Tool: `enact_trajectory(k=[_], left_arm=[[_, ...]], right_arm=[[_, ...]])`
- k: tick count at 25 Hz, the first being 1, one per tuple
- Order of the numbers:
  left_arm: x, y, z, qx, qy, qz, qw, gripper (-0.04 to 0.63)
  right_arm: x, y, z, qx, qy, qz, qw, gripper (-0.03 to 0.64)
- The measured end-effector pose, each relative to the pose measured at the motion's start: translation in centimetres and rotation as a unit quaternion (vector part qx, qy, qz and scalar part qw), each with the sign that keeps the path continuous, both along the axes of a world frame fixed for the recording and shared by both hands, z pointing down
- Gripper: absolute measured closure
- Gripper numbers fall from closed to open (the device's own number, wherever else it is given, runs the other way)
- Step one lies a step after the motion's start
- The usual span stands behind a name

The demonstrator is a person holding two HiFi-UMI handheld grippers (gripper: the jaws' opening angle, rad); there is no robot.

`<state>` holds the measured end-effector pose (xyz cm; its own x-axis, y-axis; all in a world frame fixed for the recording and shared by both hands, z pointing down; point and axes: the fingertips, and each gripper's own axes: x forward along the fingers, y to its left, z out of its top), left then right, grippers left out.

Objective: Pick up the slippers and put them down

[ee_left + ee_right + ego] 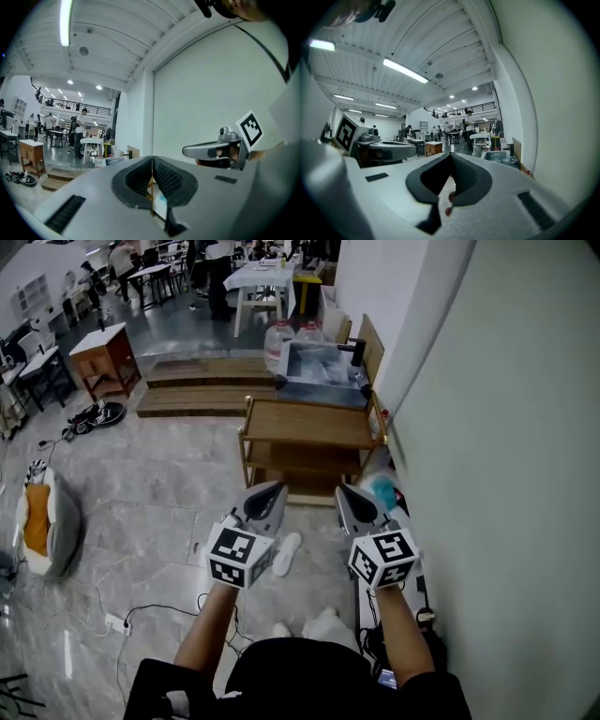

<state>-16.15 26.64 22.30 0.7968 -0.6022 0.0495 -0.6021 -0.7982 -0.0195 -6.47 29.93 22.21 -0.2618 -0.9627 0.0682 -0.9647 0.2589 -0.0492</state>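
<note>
Your left hand-held gripper and right hand-held gripper have smooth, matt grey plastic shells. Their pads are black and finely ribbed. The floor beneath you is glossy, polished, stone-look tile that mirrors the lights. At twelve o'clock stands a shelf rack of smooth, warm brown wood. At six o'clock from the rack, a white slipper looks soft and cloth-like. At three o'clock, the wall is plain, matt and pale.
</note>
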Motion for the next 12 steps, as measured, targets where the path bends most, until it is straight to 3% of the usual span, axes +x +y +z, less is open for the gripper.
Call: enact_trajectory(k=[12], left_arm=[[2.2,2.3,-2.2,0.014,0.003,-0.007,0.9999,0.588]], right_arm=[[1.2,2.5,-1.9,0.025,0.002,-0.018,1.0,0.627]])
